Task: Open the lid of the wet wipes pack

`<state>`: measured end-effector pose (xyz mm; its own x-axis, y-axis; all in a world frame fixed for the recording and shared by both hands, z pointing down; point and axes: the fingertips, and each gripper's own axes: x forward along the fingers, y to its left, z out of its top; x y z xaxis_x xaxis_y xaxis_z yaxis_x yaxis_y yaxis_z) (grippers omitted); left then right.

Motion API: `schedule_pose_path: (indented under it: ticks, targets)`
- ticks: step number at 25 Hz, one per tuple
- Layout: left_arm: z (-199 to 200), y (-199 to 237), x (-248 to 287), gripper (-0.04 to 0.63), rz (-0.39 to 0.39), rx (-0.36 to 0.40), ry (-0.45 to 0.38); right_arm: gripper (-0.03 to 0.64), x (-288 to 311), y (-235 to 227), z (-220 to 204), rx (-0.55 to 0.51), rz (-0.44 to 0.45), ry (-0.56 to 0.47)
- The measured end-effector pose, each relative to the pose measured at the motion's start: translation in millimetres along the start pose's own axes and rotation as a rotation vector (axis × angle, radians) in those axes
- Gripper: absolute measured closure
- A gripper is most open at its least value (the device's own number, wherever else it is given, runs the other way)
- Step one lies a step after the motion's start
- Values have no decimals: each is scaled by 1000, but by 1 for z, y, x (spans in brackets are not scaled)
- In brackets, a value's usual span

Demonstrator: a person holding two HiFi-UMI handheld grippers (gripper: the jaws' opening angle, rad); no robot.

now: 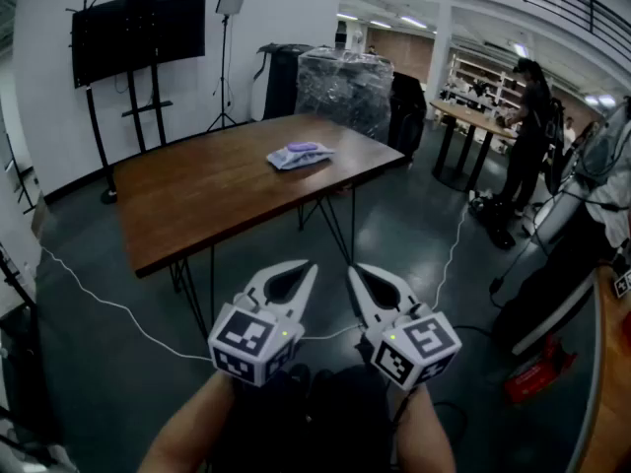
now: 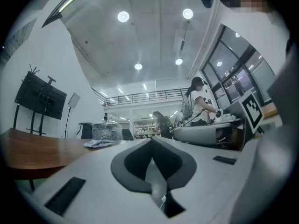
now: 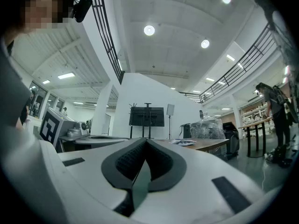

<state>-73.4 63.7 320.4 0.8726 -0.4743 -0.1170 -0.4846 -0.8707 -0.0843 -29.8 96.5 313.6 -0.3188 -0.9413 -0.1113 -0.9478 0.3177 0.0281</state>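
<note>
Judging by how things lie, the task has not really begun: the wet wipes pack (image 1: pixel 301 155) rests on the far part of the wooden table (image 1: pixel 197 200), well apart from both tools, and nothing touches it. Its purple lid (image 1: pixel 304 147) seems to lie flat on top, though it is too small to be sure. The left gripper (image 1: pixel 313 265) and the right gripper (image 1: pixel 353 268) hover side by side close to the person's body, over the dark floor short of the table's near edge, pointing roughly level toward the pack. Each gripper's own view shows its jaws pressed together with nothing between them. Everything is left to do: step up to the table, spread the jaws, steady the pack, catch the lid's edge and lift it.
</note>
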Motion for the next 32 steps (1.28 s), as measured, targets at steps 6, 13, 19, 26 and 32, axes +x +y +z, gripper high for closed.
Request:
schedule_pose_path:
  ticks: [6,13,19,26,32]
  targets:
    - [-1,-3,2,591,-13,4,1,606,0,-1,-1,-7,-6,1]
    - [2,-4,2,591,-15,14,0,606,1,-1,2,-1,2,-8]
    - [5,-5,3,591,-18,13,0,607,-1,-3,6,4,-1,-12]
    - [4,-3,4,591,-23,9,10,607,2,-5,6,6,-4,-8]
    - [7,3,8,591,-26,8,6,606,8,-9,13,-4,-16,-11]
